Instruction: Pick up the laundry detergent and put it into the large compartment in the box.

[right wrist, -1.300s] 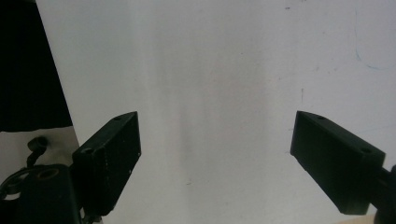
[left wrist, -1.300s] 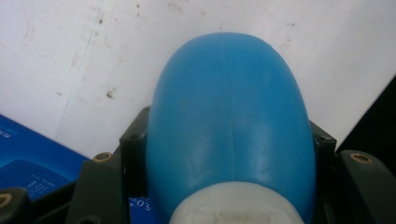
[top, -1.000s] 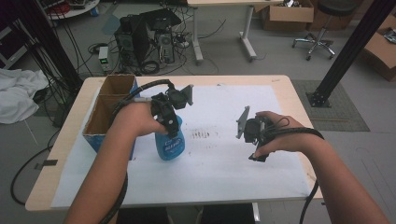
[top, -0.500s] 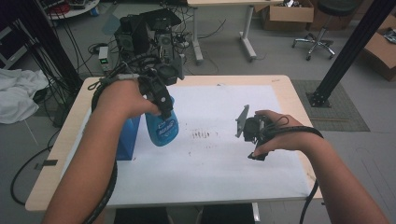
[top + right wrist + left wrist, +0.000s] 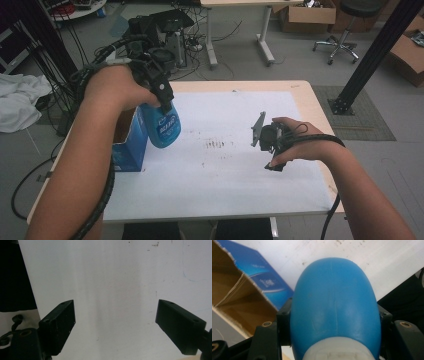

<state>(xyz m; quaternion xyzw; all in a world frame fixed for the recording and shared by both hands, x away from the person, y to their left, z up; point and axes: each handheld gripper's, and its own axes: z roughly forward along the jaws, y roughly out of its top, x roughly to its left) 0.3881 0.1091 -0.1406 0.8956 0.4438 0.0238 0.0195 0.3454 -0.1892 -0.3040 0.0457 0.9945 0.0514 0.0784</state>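
Note:
A blue plastic bottle [image 5: 164, 127] with white lettering hangs in the air above the table's left side, held by my left gripper [image 5: 161, 97] shut on its upper part. In the left gripper view the bottle [image 5: 334, 307] bulges between the two black jaws, its white neck at the bottom. Just left of it stands an open blue cardboard box [image 5: 129, 145], also seen below the bottle as the box [image 5: 249, 287] with a brown inside. My right gripper [image 5: 272, 150] hovers over the white sheet at the right, open, with nothing between its fingers [image 5: 60, 322].
A white sheet [image 5: 225, 165] with small dark marks covers most of the wooden table [image 5: 320, 110]. Cables trail from both grippers. Beyond the table lie floor cables, dark equipment [image 5: 160, 30], a desk leg, an office chair [image 5: 345, 30] and cardboard boxes.
My left gripper has lifted the blue bottle off the sheet and carried it left and away, toward the blue box. The right gripper has stayed in place, open.

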